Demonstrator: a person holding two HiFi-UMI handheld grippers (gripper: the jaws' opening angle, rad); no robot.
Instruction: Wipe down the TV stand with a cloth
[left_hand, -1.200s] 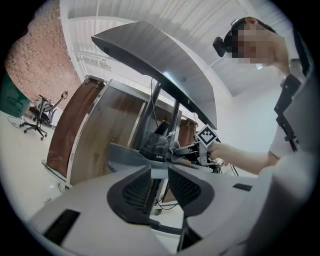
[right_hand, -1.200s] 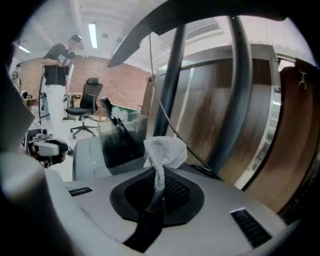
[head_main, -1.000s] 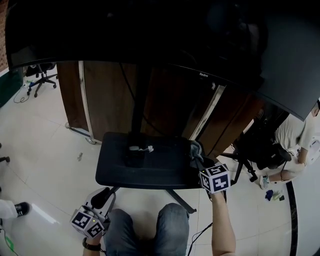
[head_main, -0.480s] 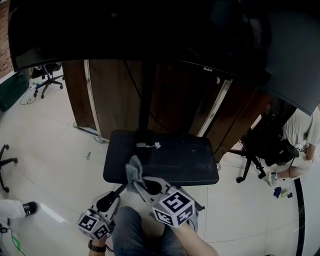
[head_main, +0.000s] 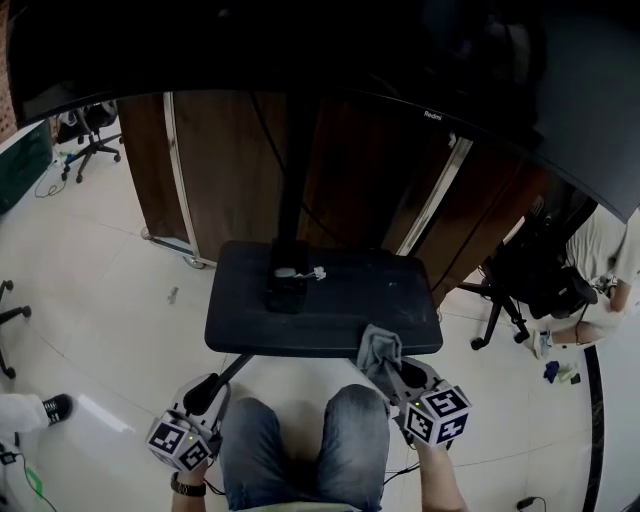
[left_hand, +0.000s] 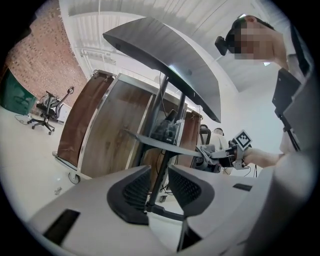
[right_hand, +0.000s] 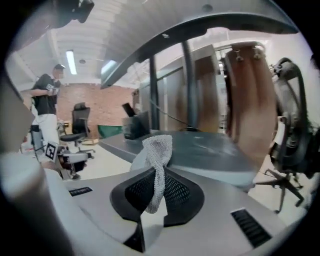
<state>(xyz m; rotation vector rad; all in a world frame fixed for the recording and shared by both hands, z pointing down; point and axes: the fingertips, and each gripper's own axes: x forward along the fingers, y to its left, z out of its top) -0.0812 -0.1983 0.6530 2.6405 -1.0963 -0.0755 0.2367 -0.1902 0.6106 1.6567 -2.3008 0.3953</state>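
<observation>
The TV stand's black shelf (head_main: 330, 315) lies in front of my knees, under the big dark TV (head_main: 300, 50). My right gripper (head_main: 392, 368) is at the shelf's front right edge and is shut on a grey cloth (head_main: 378, 347). The cloth's bunched end touches that edge. In the right gripper view the cloth (right_hand: 158, 150) stands up from between the jaws of the right gripper (right_hand: 157, 192), with the shelf (right_hand: 210, 150) just beyond. My left gripper (head_main: 203, 393) hangs low by my left knee, below the shelf. In its own view, that left gripper (left_hand: 159, 185) is open with nothing held.
A small black box (head_main: 285, 292) and a white plug (head_main: 295, 272) rest at the shelf's back middle. Wooden panels (head_main: 225, 190) stand behind. A black office chair (head_main: 525, 290) and a seated person (head_main: 610, 265) are to the right. Another chair (head_main: 90, 135) is at far left.
The right gripper carried the cloth from the shelf's right edge across to the front left, then back to the front right edge. The left gripper has hardly moved.
</observation>
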